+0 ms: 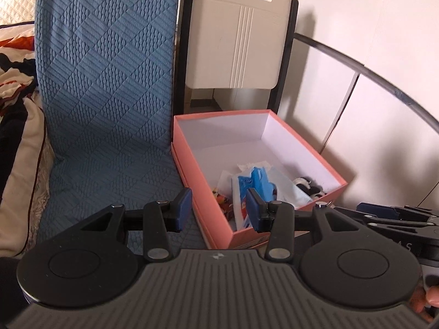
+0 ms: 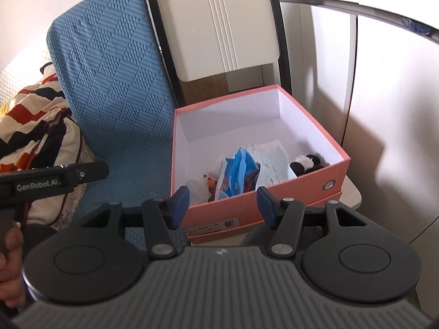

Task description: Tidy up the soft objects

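Note:
A pink box (image 1: 288, 223) (image 2: 274, 200) with a white inside stands open beside a blue textured cushion (image 1: 109, 96) (image 2: 115, 87). Inside lie a blue and white packet (image 1: 253, 181) (image 2: 238, 172), a pale blue folded cloth (image 2: 274, 164) and a black and white plush toy (image 1: 307, 187) (image 2: 304, 161). My left gripper (image 1: 219, 208) hovers open over the box's near left corner, nothing between its blue pads. My right gripper (image 2: 222, 205) is open in front of the box's near wall, also empty. The right gripper's body (image 1: 397, 216) shows at the right edge of the left wrist view.
A beige folding chair (image 1: 236, 35) (image 2: 219, 27) leans against the wall behind the box. A red, black and cream patterned blanket (image 1: 13, 82) (image 2: 35, 126) lies left of the cushion. A dark hoop (image 1: 370, 74) curves along the wall on the right. A person's hand (image 2: 11, 255) holds the left gripper.

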Available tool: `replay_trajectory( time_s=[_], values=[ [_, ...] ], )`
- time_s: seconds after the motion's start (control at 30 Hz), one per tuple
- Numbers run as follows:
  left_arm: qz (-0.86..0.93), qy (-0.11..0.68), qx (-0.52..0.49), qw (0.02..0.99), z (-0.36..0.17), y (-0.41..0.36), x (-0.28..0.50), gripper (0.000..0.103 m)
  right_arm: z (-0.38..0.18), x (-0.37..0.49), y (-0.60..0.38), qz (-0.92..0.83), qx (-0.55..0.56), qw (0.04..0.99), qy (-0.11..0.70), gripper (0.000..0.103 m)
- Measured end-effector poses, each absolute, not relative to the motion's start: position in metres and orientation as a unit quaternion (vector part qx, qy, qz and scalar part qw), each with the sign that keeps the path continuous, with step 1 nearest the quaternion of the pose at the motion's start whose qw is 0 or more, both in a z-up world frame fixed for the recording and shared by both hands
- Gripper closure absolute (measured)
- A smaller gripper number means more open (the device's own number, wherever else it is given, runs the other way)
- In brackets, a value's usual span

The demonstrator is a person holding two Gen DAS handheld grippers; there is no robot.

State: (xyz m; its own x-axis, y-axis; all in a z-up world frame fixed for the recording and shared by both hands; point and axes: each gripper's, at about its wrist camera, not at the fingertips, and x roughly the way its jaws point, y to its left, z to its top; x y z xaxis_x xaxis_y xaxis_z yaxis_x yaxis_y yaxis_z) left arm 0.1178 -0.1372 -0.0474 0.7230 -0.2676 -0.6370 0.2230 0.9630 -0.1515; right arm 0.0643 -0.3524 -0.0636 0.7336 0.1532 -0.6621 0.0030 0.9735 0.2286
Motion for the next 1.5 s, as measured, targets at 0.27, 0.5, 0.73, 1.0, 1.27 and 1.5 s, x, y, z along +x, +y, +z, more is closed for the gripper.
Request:
replay_trajectory(
  time_s=[0.27, 0.5, 0.73, 1.0, 1.27, 1.5],
  values=[
    [-0.129, 0.350, -0.036, 0.927, -0.065, -0.130, 0.127, 0.054, -0.073, 0.062, -0.351, 0.037, 0.112, 0.926, 0.359, 0.046],
    [-0.132, 0.340, -0.038, 0.930, -0.062, -0.126, 0.124, 0.054, -0.073, 0.062, -0.347, 0.040, 0.109, 0.930, 0.349, 0.046],
    [-0.134, 0.326, -0.043, 0.935, -0.055, -0.126, 0.115, 0.054, -0.074, 0.057, -0.344, 0.043, 0.099, 0.929, 0.354, 0.046],
    [-0.131, 0.325, -0.054, 0.935, -0.053, -0.126, 0.111, 0.054, -0.076, 0.060, -0.343, 0.034, 0.095, 0.928, 0.359, 0.043],
    [-0.132, 0.325, -0.052, 0.935, -0.054, -0.125, 0.110, 0.013, -0.078, 0.061, -0.345, 0.026, 0.096, 0.929, 0.357, 0.005],
    [-0.116, 0.316, -0.034, 0.941, -0.052, -0.127, 0.109, 0.000, -0.079, 0.063, -0.346, 0.018, 0.092, 0.930, 0.356, 0.000]
  ],
)
